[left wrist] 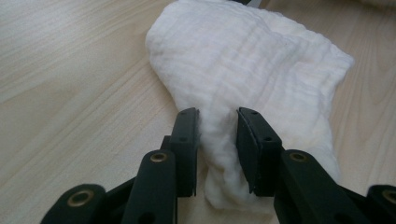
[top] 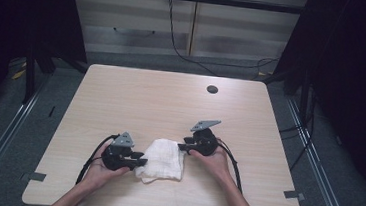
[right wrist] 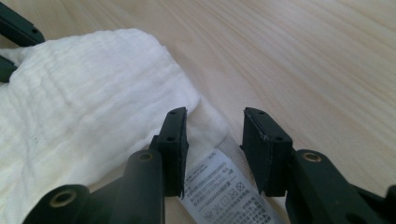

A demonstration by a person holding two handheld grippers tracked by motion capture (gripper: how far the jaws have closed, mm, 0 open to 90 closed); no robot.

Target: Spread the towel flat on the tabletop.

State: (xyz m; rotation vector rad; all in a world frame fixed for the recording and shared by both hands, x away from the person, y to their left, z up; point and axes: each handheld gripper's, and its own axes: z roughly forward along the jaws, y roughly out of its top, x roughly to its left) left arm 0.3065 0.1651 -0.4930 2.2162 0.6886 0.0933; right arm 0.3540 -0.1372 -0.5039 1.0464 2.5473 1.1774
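Your forearms come in from the near edge of the table point(top: 121, 92), each hand wrapped round a gripper. Your left gripper point(top: 138, 160) sits low at the near left corner of the white cloth point(top: 163, 160); in the left gripper view its jaws are pinched onto a bunched fold of that cloth point(left wrist: 243, 79), fabric pressed against both pads point(left wrist: 187, 135). Your right gripper point(top: 183, 147) is at the cloth's far right corner. In the right gripper view its jaws stand apart: the cloth's edge point(right wrist: 93, 93) and a printed care label point(right wrist: 224, 191) lie between them, the left pad just beside the fabric, the right pad well clear with bare wood showing. Nothing is clamped there.

That cloth lies crumpled in a rough square on the near half of the table, between your two hands. Farther off, the light wooden top carries a dark round cable hole point(top: 212, 89) near its far right corner.
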